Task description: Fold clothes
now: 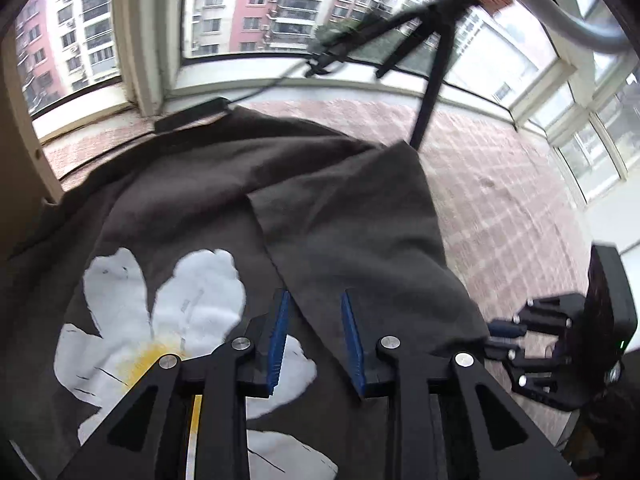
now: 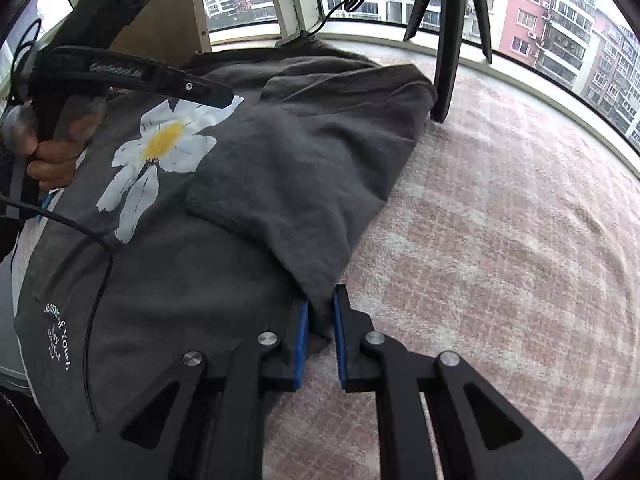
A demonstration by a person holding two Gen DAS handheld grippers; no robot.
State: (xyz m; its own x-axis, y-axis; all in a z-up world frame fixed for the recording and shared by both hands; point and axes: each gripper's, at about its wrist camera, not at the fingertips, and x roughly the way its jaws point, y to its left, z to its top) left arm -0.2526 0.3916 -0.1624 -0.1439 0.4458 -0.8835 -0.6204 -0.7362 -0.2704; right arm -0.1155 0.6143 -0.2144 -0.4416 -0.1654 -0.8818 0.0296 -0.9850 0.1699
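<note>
Apparently right hand-held gripper (image 2: 320, 334) on sleeve (image 2: 304, 184).

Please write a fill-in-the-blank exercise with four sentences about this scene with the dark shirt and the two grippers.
1. The printed flower on the dark shirt has white petals and a ______ centre.
2. The right gripper is ______ on the folded-over flap of the shirt.
3. The left gripper hovers above the shirt with its jaws ______.
4. The tripod stands on the pink checked cloth near the ______.

Missing words: yellow; shut; open; window
</note>
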